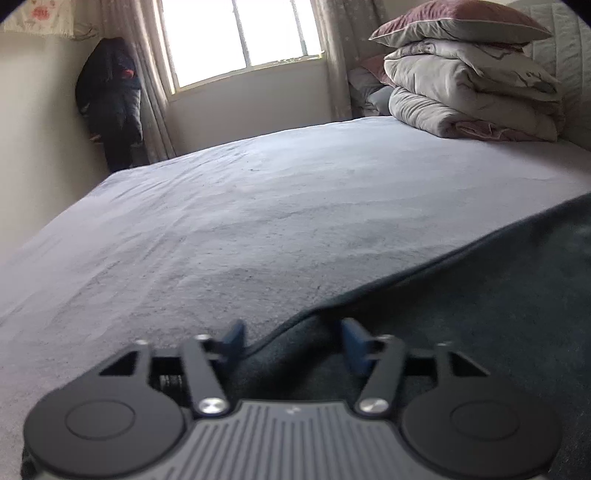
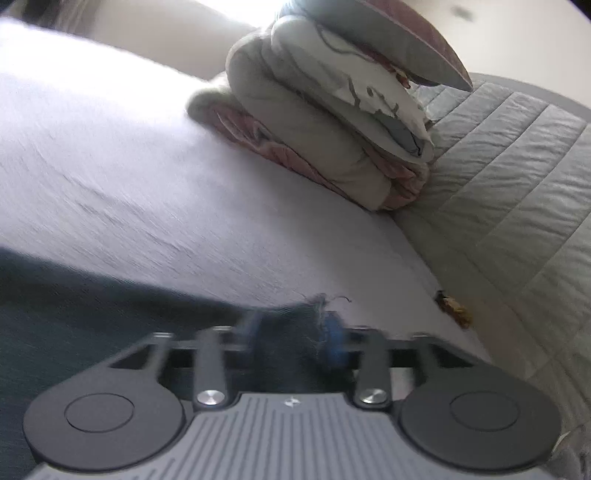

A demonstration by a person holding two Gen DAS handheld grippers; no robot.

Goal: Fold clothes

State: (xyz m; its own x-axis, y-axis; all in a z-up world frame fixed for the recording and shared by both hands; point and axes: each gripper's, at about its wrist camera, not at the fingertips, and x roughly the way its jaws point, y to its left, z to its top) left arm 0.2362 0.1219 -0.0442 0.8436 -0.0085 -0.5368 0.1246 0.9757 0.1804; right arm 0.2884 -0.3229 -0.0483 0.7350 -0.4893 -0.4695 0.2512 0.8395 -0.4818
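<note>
Dark garment [image 1: 480, 295], pale bed sheet [image 1: 258, 203], folded quilts [image 1: 472, 96]

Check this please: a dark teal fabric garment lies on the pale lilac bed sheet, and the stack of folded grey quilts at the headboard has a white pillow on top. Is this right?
One detail is wrong. The pillow on the stack of folded grey quilts is dusty maroon, not white; the left wrist view shows it. The dark teal fabric garment does lie on the pale lilac bed sheet.
</note>
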